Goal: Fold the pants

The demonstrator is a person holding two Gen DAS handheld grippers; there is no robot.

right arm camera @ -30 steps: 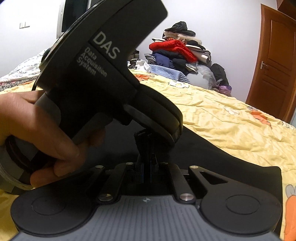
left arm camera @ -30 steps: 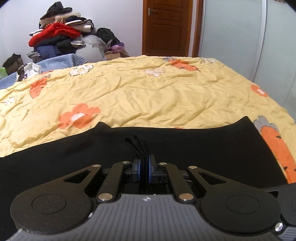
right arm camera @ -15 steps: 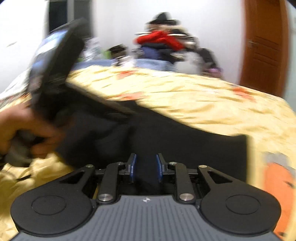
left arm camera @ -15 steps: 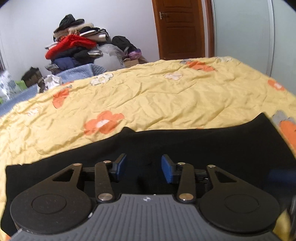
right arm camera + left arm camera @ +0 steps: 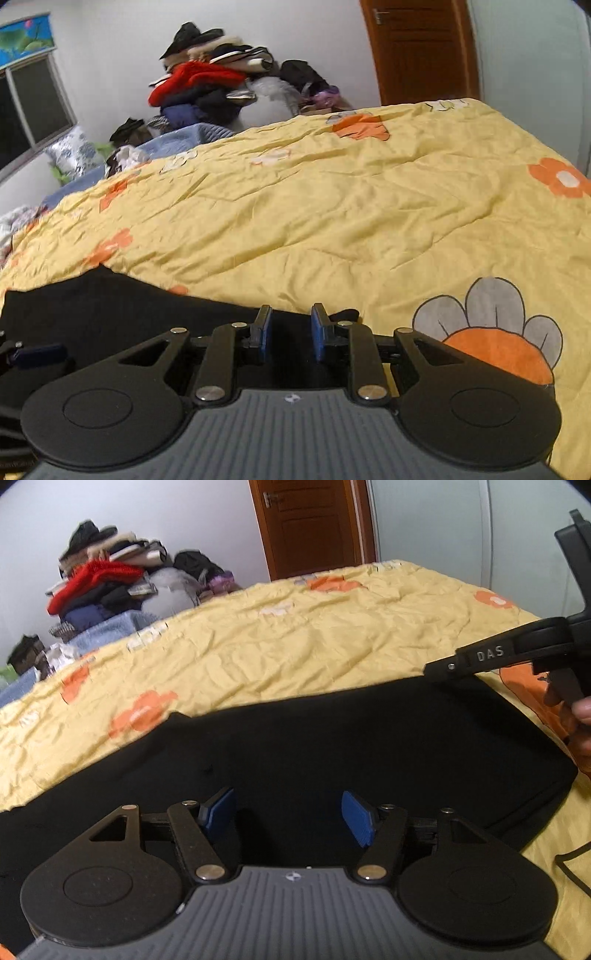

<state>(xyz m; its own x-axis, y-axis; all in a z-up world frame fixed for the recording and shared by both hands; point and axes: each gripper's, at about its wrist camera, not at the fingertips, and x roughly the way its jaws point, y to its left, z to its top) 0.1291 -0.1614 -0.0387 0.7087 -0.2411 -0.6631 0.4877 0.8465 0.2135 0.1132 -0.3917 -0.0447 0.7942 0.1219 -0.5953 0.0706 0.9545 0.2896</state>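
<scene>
From the left wrist, a yellow quilt with orange flowers covers the bed, wrinkled all over. Behind it stand a white wall, a brown wooden door and a heap of clothes in the corner. The black pants lie flat on the near part of the quilt, their long side running left to right across the view, with a folded edge at the right. The left gripper sits low over the cloth; its blue pads have just been opening and stand wide apart, with nothing pinched between them. At the right edge the other gripper's black body shows above the pants' far right corner.

From the right wrist, the same quilt, door and clothes heap appear, plus a window at the left. The pants stretch leftward from the right gripper. Its pads stand slightly apart over the cloth's right end, gripping nothing.
</scene>
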